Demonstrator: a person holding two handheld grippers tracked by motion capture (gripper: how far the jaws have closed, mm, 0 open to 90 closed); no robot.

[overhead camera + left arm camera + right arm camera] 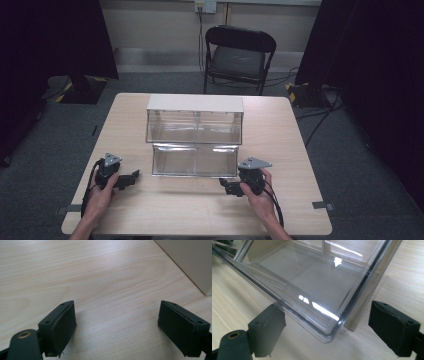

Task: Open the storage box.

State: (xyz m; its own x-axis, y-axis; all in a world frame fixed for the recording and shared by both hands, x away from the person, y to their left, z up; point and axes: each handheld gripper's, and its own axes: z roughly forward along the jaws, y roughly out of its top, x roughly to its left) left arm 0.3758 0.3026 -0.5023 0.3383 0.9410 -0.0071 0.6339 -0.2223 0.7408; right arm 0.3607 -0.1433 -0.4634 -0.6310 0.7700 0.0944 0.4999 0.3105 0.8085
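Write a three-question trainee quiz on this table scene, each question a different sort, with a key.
1. True or false: the left gripper holds something between its jaws.
2. Multiple choice: what lies just ahead of the right gripper?
A. a corner of the clear drawer
B. the folding chair
C. bare table alone
3. Fill in: the clear drawer stands pulled out of the ____ tier of the two-tier cabinet.

Key:
1. False; the jaws stand wide apart over bare wood.
2. A
3. lower
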